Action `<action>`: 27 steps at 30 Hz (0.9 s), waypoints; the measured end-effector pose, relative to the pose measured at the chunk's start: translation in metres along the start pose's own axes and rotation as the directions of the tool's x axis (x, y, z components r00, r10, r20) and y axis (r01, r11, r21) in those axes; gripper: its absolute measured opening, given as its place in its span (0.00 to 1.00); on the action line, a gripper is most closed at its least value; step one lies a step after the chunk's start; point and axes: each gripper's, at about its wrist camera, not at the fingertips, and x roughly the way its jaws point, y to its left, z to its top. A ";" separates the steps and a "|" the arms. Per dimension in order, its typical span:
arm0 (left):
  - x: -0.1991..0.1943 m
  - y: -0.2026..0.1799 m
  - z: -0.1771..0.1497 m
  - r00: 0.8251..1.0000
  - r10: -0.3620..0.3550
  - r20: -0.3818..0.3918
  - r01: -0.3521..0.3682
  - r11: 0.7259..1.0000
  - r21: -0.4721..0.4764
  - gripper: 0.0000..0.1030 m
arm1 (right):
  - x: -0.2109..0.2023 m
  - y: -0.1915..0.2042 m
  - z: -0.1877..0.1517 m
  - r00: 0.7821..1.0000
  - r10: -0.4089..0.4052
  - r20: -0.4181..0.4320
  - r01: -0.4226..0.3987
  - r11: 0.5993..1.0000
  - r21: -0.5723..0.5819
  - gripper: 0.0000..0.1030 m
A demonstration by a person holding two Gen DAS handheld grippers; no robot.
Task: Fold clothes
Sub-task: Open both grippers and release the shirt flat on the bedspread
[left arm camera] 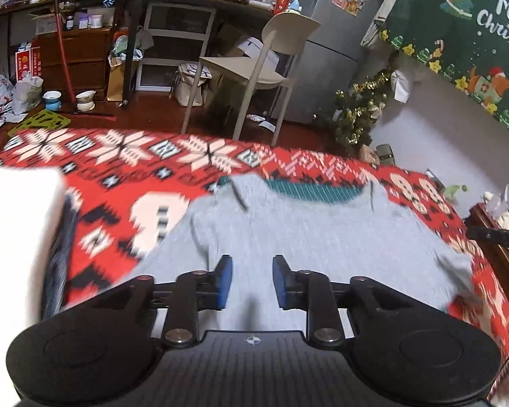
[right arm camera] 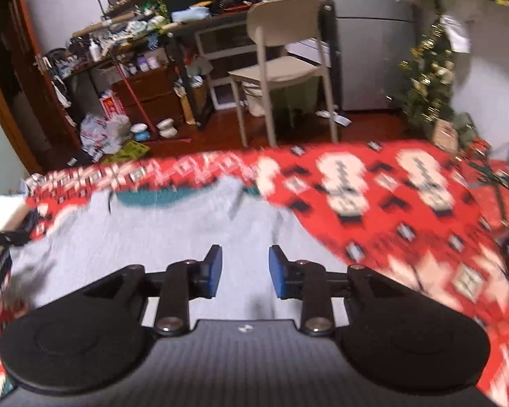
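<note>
Grey garment [left arm camera: 322, 230] lies spread flat on a red patterned cloth [left arm camera: 125, 176] with white snowflake and black motifs, its teal-lined neckline [left arm camera: 314, 191] at the far edge, pointing toward the room. In the right wrist view the same grey garment [right arm camera: 173, 230] fills the near left part of the cloth [right arm camera: 407, 210], and the teal neckline [right arm camera: 152, 196] again sits at the far side. The left claw [left arm camera: 251, 279] hovers over the near part of the garment with its blue-padded fingers [left arm camera: 224, 279] parted and nothing between them. The right claw [right arm camera: 242, 271] is likewise released, its blue pads [right arm camera: 215, 269] standing apart above the grey fabric, gripping nothing; whether either claw touches the fabric cannot be told, as both views are blurred. A white block-shaped object [left arm camera: 17, 237] stands at the left edge of the cloth in the left wrist view. Beyond the cloth a beige chair [left arm camera: 254, 68] stands on a dark wooden floor before a cluttered desk [left arm camera: 193, 0], with a grey fridge [left arm camera: 322, 17] behind it. A small decorated Christmas tree [left arm camera: 356, 115] stands near the wall, under a green Christmas banner [left arm camera: 465, 34].
</note>
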 end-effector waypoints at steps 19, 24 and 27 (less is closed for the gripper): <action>-0.010 -0.028 -0.082 0.992 0.113 0.055 -0.124 0.951 0.282 0.40 | -0.022 0.028 -0.088 0.989 -0.144 -0.030 0.138 0.978 -0.154 0.37; 0.006 -0.016 -0.078 0.996 0.094 0.008 -0.094 0.977 0.192 0.31 | -0.008 0.019 -0.089 0.990 -0.119 -0.080 0.109 0.987 -0.121 0.08; 0.002 -0.007 -0.075 0.997 0.082 0.000 -0.081 0.988 0.135 0.06 | -0.008 0.014 -0.089 0.991 -0.106 -0.083 0.098 0.990 -0.097 0.06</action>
